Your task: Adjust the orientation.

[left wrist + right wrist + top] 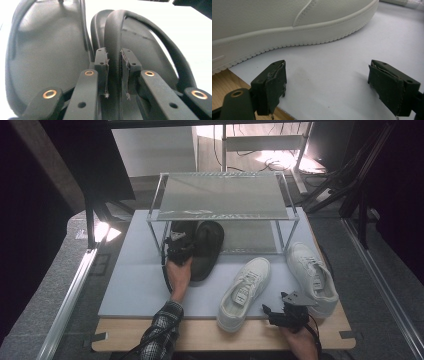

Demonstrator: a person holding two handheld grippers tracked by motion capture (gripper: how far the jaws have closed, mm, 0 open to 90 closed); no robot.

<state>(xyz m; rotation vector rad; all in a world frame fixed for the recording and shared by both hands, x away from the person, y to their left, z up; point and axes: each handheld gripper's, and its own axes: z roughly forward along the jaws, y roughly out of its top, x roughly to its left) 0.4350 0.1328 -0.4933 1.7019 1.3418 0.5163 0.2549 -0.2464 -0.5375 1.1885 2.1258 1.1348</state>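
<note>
Black sandal strap (113, 50) between left gripper (115, 67) pads.

left hand-held gripper (179, 246): arm stretched forward, jaws nearly closed, clamping | right hand-held gripper (280, 312): low near the body, jaws wide apart, nothing between them

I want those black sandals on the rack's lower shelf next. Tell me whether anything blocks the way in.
Nothing visible does. The left gripper grips the strap of one black sandal at the front edge of the rack. The lower shelf beyond it looks bare. The white sneakers lie off to the right.
</note>
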